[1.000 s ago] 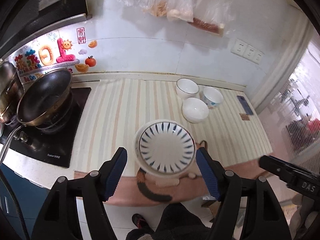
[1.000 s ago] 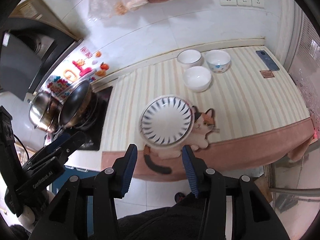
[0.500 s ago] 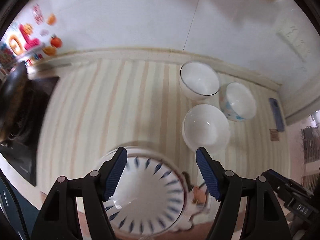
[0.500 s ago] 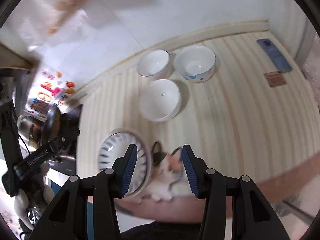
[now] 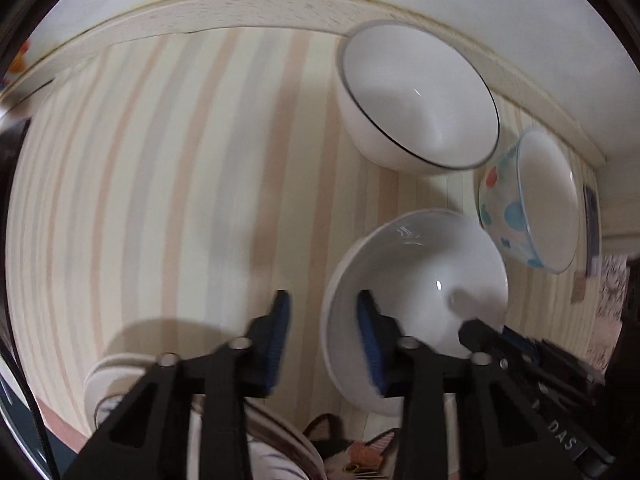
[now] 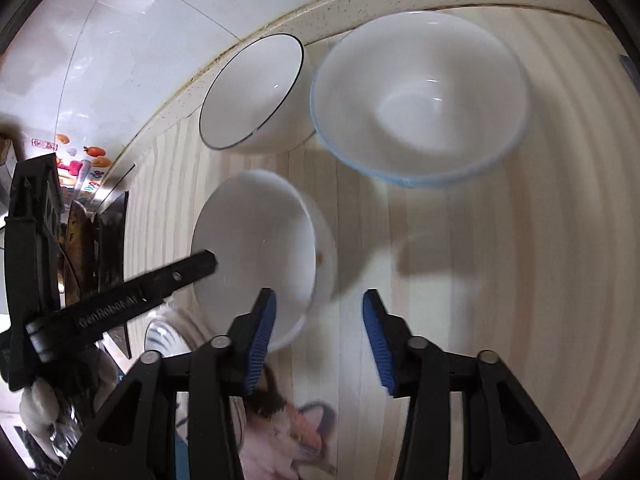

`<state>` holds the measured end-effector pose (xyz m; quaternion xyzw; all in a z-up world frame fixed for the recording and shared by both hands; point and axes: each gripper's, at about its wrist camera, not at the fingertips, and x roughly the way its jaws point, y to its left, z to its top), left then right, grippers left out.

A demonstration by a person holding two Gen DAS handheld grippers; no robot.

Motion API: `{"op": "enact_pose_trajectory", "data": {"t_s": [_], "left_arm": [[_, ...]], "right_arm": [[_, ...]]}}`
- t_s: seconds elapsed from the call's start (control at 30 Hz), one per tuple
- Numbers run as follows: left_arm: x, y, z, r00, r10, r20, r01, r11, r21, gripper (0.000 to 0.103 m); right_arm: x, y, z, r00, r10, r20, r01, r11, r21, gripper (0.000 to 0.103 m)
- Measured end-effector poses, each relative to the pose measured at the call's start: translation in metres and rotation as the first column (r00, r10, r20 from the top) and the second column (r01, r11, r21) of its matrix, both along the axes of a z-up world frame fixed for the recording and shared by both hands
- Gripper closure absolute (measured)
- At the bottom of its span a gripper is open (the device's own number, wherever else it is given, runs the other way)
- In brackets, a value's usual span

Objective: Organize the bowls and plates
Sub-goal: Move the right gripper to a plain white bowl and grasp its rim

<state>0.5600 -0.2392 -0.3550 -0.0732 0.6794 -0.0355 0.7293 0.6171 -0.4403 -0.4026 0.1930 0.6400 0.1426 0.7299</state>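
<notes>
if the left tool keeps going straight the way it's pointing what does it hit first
Most likely the near-left rim of the plain white bowl: the left tool is open, with its right finger already over that rim and its left finger over the striped counter. Depth is hard to judge.

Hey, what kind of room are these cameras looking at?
Most likely a home kitchen: three bowls sit on a striped counter against a white tiled wall, with what looks like a stove off to one side.
</notes>
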Motion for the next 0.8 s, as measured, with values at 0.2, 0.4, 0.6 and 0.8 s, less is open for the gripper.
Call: {"op": "enact_pose_trajectory", "data": {"t_s": [0.2, 0.4, 0.6, 0.8], "left_arm": [[-0.017, -0.022, 0.006, 0.996, -0.087, 0.031, 0.085, 0.995, 0.050, 0.082], [-0.052, -0.033, 0.022, 0.992, -0.116, 0.054, 0.116, 0.993, 0.015, 0.082], [-0.101, -0.055, 0.033, 0.981, -0.179, 0.071, 0.181, 0.983, -0.017, 0.082], [-0.140, -0.081, 0.022, 0.972, -0.232, 0.046, 0.234, 0.971, -0.046, 0.082]], "right_arm": [[0.010, 0.011, -0.013, 1.000, 0.009, -0.004, -0.009, 1.000, -0.021, 0.085], [-0.006, 0.009, -0.009, 1.000, 0.010, -0.012, -0.010, 0.999, -0.032, 0.085], [-0.047, -0.003, 0.005, 1.000, 0.004, -0.017, -0.005, 0.999, -0.043, 0.085], [-0.100, -0.020, 0.009, 0.999, -0.021, -0.047, 0.020, 0.999, -0.037, 0.085]]}}
